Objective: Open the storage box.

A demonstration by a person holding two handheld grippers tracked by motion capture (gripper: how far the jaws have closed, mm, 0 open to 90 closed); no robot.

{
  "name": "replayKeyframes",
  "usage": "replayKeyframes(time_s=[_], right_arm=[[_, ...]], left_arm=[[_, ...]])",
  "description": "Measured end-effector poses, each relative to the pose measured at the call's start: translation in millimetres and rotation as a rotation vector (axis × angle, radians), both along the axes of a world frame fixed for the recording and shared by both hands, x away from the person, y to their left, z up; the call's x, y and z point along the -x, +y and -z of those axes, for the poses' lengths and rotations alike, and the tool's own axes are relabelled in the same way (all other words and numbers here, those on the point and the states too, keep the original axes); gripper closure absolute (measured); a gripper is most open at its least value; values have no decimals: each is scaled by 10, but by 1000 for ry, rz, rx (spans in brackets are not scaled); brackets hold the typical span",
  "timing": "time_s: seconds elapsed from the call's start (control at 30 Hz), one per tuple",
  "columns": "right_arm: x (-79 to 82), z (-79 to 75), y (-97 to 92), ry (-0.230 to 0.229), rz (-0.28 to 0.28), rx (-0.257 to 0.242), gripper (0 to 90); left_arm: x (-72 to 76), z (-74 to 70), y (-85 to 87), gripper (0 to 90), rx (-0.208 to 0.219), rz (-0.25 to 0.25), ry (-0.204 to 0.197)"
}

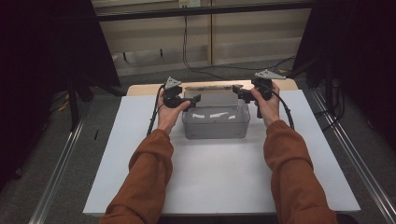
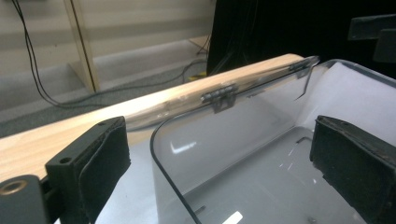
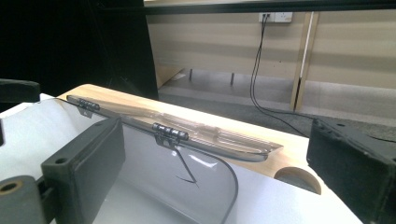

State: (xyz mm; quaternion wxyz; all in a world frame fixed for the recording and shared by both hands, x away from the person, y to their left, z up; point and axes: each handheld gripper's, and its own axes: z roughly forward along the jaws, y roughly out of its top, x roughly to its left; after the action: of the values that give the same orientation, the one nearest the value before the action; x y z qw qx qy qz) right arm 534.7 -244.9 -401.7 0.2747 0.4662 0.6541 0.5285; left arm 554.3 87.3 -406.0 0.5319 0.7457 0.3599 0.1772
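I have the clear plastic box point(image 1: 215, 122) at the far middle of the bench point(image 1: 219, 177), its hinged lid point(image 1: 208, 95) swung back. Left tongs point(image 1: 195, 99) and right tongs point(image 1: 236, 91) stand apart, gripping nothing, flanking the far corners. Opening looks finished; next I'd clear away.

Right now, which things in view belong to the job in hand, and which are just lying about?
In the job:
- clear plastic box, open
- its hinged lid, swung back behind it
- left gripper, jaws open
- right gripper, jaws open

Lying about:
- white board under the box
- wooden tabletop
- black cables on the floor
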Motion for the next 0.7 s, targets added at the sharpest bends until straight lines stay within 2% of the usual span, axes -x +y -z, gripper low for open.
replayKeyframes(time_s=[0.17,0.3,0.53,0.6,0.7], right_arm=[[77,-20,1,-24,5,15,43],[144,-46,14,-36,15,23,43],[353,-94,41,-90,25,31,33],[377,-97,35,-94,24,34,33],[453,-107,24,-103,25,36,33]], left_arm=[[99,-19,58,41,0,2,-30],[192,-65,115,40,23,7,-50],[382,-126,231,45,29,9,-104],[427,-129,266,45,16,-3,-113],[488,-134,325,48,18,-6,-122]])
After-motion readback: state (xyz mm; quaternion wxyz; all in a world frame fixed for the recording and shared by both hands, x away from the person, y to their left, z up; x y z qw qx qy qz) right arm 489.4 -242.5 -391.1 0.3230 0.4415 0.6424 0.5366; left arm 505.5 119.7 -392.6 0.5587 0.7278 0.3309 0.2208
